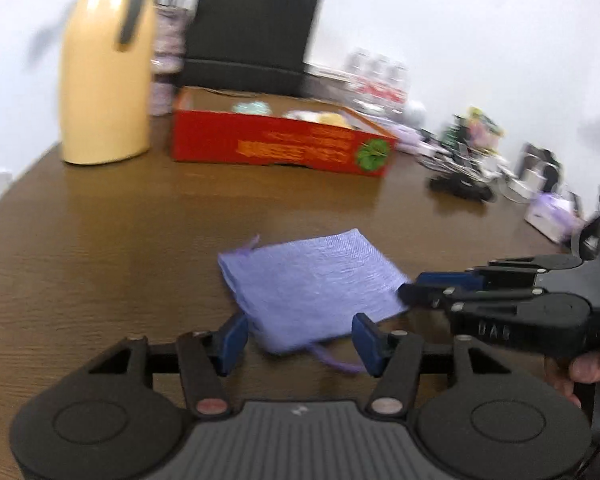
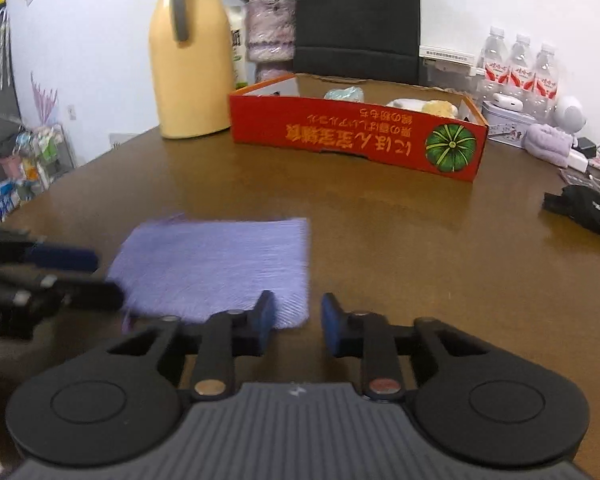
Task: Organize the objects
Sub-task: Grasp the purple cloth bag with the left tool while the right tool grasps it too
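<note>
Your left gripper (image 1: 300,338) is spread wide, its blue pads (image 1: 233,338) on either side of the near corner of the purple pouch (image 1: 312,284); whether either pad touches the fabric cannot be told from the blurred left wrist view. Your right gripper (image 2: 296,322) has its jaws parted with a narrow gap between them; the left pad (image 2: 265,320) overlaps the near edge of the pouch (image 2: 216,268), the right pad sits over bare wood, and nothing is clamped. In the left wrist view the right gripper (image 1: 414,288) enters from the right with its tip at the pouch's right edge; in the right wrist view the left gripper (image 2: 100,276) enters from the left at the pouch's left edge.

The pouch lies flat on the brown wooden table (image 2: 420,248); a drawstring (image 1: 332,360) trails from its near corner. Well beyond it stands an open red cardboard box (image 2: 356,136) with small items inside; a yellow thermos (image 2: 190,64) stands just left of the box; water bottles (image 2: 520,72) stand to the box's right, against the wall.
</note>
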{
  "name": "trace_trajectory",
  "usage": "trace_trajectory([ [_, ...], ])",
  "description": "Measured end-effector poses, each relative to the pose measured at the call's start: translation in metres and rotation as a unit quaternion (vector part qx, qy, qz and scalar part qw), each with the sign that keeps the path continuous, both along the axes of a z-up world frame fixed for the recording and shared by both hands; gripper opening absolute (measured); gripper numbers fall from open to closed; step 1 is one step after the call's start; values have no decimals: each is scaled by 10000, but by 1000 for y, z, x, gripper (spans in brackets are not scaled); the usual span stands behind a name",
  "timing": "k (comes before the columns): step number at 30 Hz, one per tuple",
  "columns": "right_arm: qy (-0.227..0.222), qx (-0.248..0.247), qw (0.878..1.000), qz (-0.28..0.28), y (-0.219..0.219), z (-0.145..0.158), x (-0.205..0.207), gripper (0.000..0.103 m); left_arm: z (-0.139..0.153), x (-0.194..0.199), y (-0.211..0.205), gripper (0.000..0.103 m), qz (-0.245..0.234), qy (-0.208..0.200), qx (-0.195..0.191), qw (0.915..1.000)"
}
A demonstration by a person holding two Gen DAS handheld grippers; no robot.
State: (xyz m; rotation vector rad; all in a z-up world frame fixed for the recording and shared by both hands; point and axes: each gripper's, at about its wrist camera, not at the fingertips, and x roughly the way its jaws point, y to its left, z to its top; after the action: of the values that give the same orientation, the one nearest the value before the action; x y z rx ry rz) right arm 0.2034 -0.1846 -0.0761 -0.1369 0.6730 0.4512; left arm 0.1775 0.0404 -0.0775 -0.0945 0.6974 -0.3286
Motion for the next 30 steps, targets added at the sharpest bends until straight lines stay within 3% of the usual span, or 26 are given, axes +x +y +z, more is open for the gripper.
trace_trajectory([
  [2,15,-124,9999,50,-1,7,-13,27,0,-2,-9,59,-294,-47,182,9994],
  [4,-175,11,9998,-136,-11,14,-18,46,1,-6,-17,62,-432,-123,342,9984],
  [5,-224,79,9993,-305,-16,15,-15,61,2,-5,-16,63,-419,-146,322,9985],
  [10,-11,483,9978,-449,-21,6,10,61,2,5,-7,71,379,-88,157,9991],
  [12,-122,323,9982,-484,-10,1,16,56,-3,14,-9,66,702,-10,264,9972],
  [13,-148,166,9984,-516,-3,-2,19,54,-5,17,-12,58,735,-19,344,9967],
  [15,-157,-7,9989,-437,6,-6,20,35,-7,21,-19,47,771,-69,466,9959],
  [16,-125,16,9993,-353,7,-6,18,30,-7,22,-24,38,686,-68,514,9963],
  [18,-96,15,9996,-248,8,-6,10,21,-7,18,-33,35,629,-91,602,9962],
  [20,-68,-13,9998,-170,6,-5,-2,12,-6,13,-41,19,498,-76,646,9966],
  [24,-85,51,9995,-301,-12,-5,-33,8,-5,-10,-49,13,249,47,235,9994],
  [27,-1,360,9980,-524,-34,-1,-55,7,-3,-29,-64,10,-70,-41,330,9994],
  [30,-207,453,9963,-696,-45,11,-69,7,14,-35,-71,9,-216,-349,309,9987],
])
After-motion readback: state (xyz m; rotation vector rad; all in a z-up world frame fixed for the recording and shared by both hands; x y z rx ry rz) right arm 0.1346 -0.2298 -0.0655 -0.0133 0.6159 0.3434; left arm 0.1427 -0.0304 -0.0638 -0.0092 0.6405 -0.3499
